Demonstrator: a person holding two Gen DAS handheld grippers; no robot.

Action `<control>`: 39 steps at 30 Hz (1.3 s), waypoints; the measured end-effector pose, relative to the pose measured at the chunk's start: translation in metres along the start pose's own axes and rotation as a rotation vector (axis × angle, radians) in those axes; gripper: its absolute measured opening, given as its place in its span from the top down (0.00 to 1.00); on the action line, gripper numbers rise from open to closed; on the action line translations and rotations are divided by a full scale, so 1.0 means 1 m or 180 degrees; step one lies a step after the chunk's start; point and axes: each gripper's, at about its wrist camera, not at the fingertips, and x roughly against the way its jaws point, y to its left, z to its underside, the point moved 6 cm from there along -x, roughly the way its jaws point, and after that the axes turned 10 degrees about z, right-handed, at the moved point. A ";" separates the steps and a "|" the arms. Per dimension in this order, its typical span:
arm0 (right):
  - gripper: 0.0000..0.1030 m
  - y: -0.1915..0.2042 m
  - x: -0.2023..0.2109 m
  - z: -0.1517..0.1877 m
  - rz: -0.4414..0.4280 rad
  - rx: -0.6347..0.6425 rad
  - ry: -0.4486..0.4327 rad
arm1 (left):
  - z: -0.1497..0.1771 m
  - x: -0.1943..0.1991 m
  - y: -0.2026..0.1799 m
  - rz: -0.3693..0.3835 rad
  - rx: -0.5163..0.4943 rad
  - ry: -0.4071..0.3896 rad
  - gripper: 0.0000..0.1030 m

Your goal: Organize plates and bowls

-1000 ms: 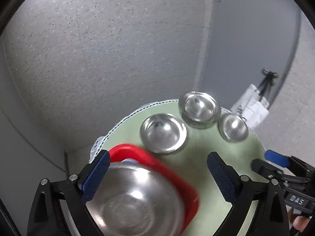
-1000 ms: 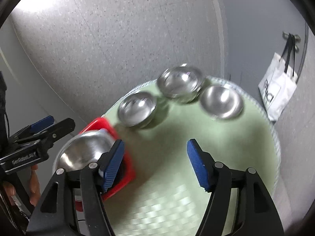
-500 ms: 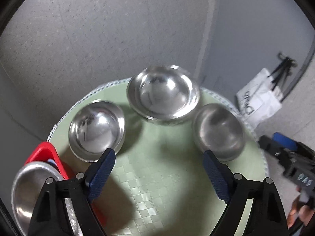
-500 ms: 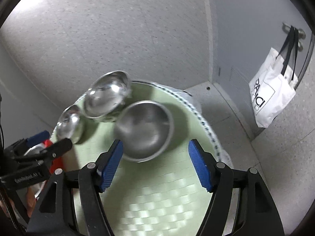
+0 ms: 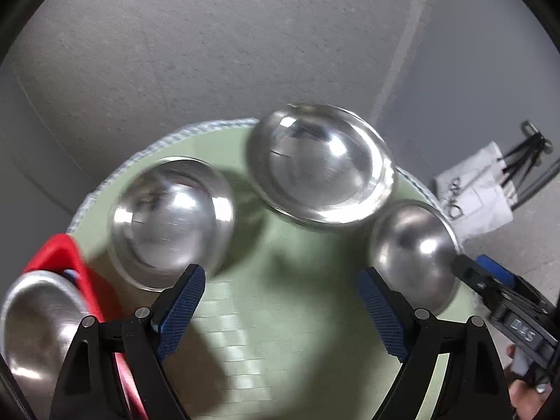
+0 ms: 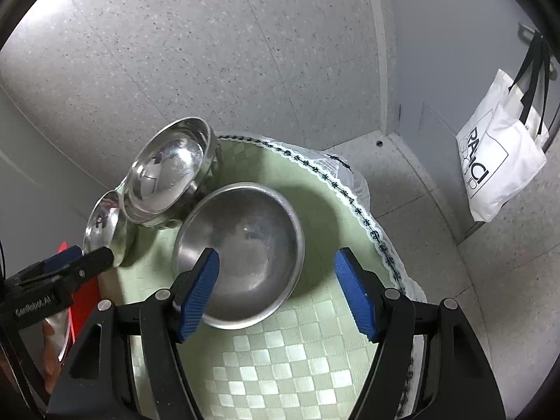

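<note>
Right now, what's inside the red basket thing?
A shiny metal bowl sits in the red basket. Something bluish peeks out beside the bowl, too blurry to name. Whatever lies under the bowl is covered.

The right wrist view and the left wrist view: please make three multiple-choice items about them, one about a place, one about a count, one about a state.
1. Where does the white bag hang?
A. On the grey door at the right
B. On the table edge
C. On the red tray

2. How many steel bowls stand directly on the green cloth?
A. One
B. Three
C. Five

3. In what state is the right tool?
A. Shut on a bowl
B. Open, holding nothing
C. Shut on the cloth

Answers:
1. A: its black straps hang from a handle on the door.
2. B: a dull bowl, a large shiny bowl and a smaller shiny bowl; another bowl sits in the red tray, off to the side.
3. B: its blue pads stand wide apart, over the dull bowl.
</note>
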 end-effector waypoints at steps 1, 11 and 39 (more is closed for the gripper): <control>0.32 -0.001 -0.002 0.000 0.0040 -0.0009 0.0014 | 0.002 -0.007 -0.005 0.0030 -0.0041 0.0042 0.18; 0.49 -0.011 -0.035 0.012 -0.0060 -0.0076 0.0269 | 0.006 -0.078 -0.039 0.0305 -0.0213 0.0465 0.45; 0.84 0.181 0.033 -0.002 -0.0654 0.0428 -0.0117 | -0.042 0.042 0.112 0.0335 -0.0270 0.0085 0.86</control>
